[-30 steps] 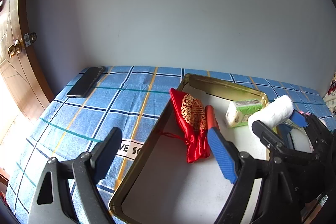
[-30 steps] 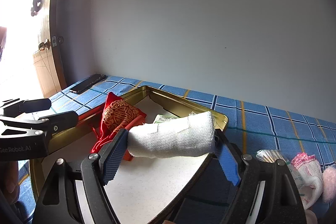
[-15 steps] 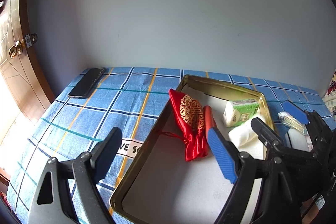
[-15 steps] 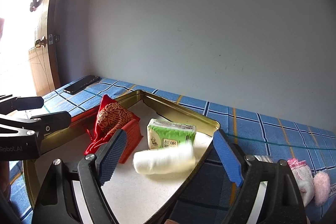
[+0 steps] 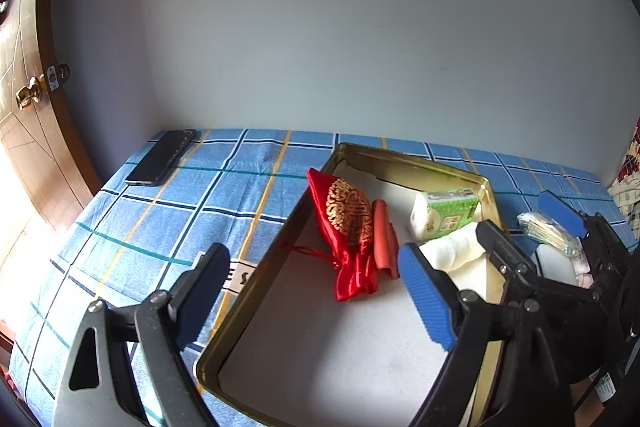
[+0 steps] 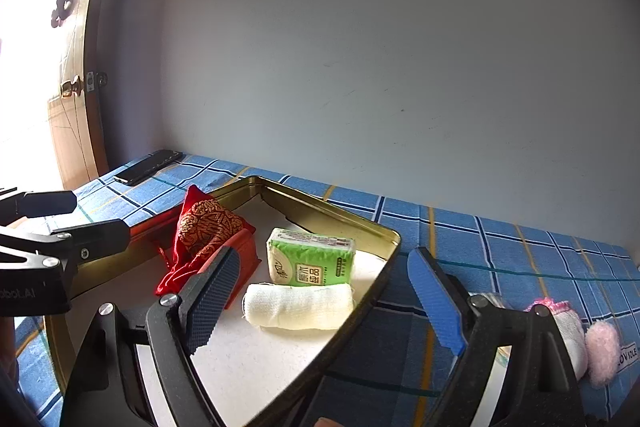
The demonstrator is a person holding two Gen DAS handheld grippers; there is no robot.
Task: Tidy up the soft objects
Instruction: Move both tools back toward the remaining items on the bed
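Observation:
A white gauze roll (image 6: pixel 298 306) lies in the gold metal tray (image 6: pixel 360 223), just in front of a green tissue pack (image 6: pixel 312 262). A red pouch with gold print (image 6: pixel 204 231) lies to their left, on a red-orange cloth (image 6: pixel 244 251). My right gripper (image 6: pixel 324 301) is open and empty, close above the roll. My left gripper (image 5: pixel 316 291) is open and empty over the tray's near left side. In the left wrist view the roll (image 5: pixel 452 253), tissue pack (image 5: pixel 444 213), pouch (image 5: pixel 352 227) and tray (image 5: pixel 416 161) all show.
A black phone (image 5: pixel 160 163) lies at the far left of the blue checked tablecloth (image 5: pixel 160 223). A pink and white fluffy item (image 6: pixel 576 327) and a clear packet (image 5: pixel 548 231) lie right of the tray. A wall stands behind, a wooden door (image 5: pixel 28 131) at left.
My right gripper opened and let go of the gauze roll, which dropped into the tray in front of the tissue pack. The gripper drew back a little. My left gripper has barely moved.

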